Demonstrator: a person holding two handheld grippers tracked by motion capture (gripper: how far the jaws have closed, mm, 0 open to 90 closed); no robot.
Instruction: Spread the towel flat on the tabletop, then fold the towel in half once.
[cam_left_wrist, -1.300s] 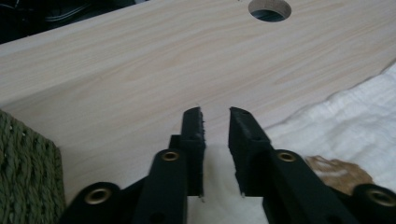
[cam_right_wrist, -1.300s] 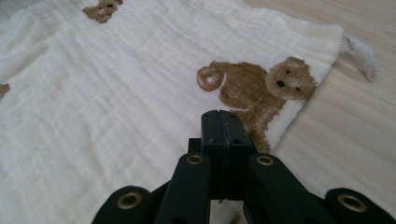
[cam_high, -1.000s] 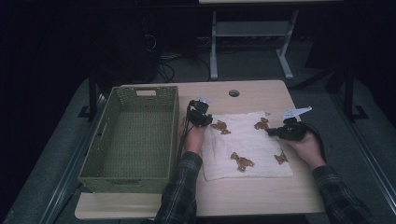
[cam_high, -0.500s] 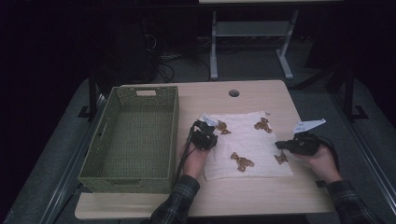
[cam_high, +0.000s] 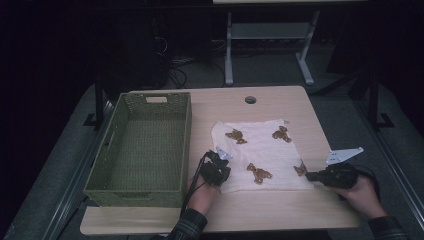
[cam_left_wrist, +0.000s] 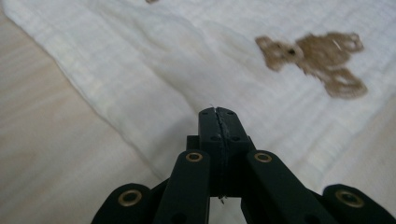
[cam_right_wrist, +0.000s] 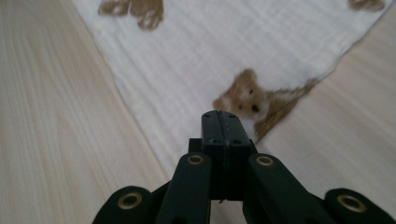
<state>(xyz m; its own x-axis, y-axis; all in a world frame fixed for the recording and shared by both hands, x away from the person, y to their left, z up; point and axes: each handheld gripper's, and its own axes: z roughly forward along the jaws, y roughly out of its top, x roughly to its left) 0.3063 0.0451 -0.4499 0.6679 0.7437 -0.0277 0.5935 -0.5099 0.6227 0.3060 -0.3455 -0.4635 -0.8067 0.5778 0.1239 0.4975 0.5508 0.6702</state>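
A white cloth (cam_high: 260, 147) printed with brown bears lies flat on the wooden table (cam_high: 265, 212). My left gripper (cam_high: 225, 166) rests at the cloth's near left corner. Its jaws have just been closing; in the left gripper view the gripper (cam_left_wrist: 218, 112) is shut over the cloth (cam_left_wrist: 187, 56) beside its edge, with nothing visible between the jaws. At the near right corner my right gripper (cam_high: 308, 176) points left. Seen in the right gripper view, that gripper (cam_right_wrist: 219, 114) is shut just short of a bear print (cam_right_wrist: 247, 95) on the cloth (cam_right_wrist: 233, 42).
An empty green woven basket (cam_high: 186, 145) stands left of the cloth, close to my left hand. A round cable hole (cam_high: 250, 99) sits near the table's far edge. Dark floor and a metal frame (cam_high: 267, 35) lie beyond the table.
Both hands have drawn back from the cloth's far corners to its near corners. The cloth has stayed where it was, lying flat.
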